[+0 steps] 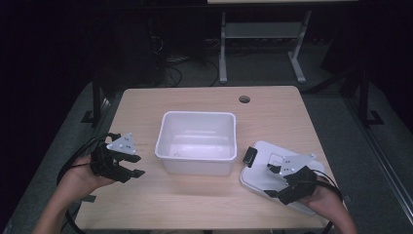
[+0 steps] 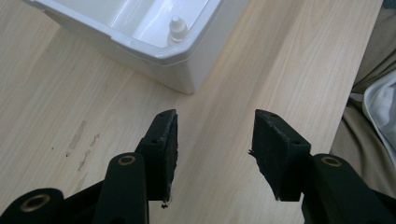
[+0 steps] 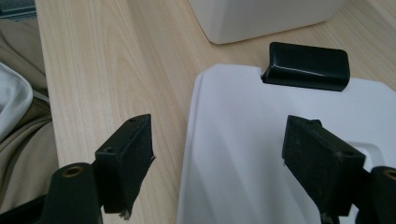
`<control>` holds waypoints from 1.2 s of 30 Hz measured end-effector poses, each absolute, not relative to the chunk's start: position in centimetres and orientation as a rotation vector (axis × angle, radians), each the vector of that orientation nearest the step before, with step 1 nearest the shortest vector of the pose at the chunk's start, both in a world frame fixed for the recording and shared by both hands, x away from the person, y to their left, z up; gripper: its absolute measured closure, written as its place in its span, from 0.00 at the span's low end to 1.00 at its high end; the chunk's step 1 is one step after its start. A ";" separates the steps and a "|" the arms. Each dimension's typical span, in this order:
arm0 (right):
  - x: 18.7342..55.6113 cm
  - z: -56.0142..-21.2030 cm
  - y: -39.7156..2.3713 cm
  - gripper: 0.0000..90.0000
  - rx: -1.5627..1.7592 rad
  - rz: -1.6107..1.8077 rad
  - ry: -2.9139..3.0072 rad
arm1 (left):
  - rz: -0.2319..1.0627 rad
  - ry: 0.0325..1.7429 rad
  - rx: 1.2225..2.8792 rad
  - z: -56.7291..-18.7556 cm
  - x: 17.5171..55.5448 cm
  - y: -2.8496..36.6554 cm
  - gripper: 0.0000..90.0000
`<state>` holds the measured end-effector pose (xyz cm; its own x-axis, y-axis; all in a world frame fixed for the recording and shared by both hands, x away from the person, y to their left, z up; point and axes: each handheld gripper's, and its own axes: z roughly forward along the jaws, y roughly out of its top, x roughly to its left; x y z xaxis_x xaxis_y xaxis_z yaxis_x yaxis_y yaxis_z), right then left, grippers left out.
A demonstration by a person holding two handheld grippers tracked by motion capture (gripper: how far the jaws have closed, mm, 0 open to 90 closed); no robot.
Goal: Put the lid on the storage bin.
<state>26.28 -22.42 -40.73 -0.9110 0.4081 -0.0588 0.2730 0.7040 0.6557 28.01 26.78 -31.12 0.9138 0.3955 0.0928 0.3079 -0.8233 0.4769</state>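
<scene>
A white rectangular plastic tub (image 1: 197, 141) sits uncovered at the middle of the light wooden table (image 1: 160, 200). Its flat white plastic lid (image 1: 260, 173), with a black clip (image 3: 306, 65), lies just beside it. The right gripper (image 3: 217, 163) hovers over the lid, jaws spread apart and empty. The left gripper (image 2: 215, 149) is likewise spread, empty, near the tub's corner.
</scene>
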 end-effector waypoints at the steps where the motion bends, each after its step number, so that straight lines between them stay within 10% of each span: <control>1: 26.3 -40.8 -22.4 0.27 0.547 0.998 2.710 | 0.258 0.515 2.606 -31.2 28.0 26.8 0.56; 36: 26.5 -41.4 -21.9 0.26 0.553 0.980 2.747 | 0.238 0.585 2.571 -33.9 26.7 29.1 0.54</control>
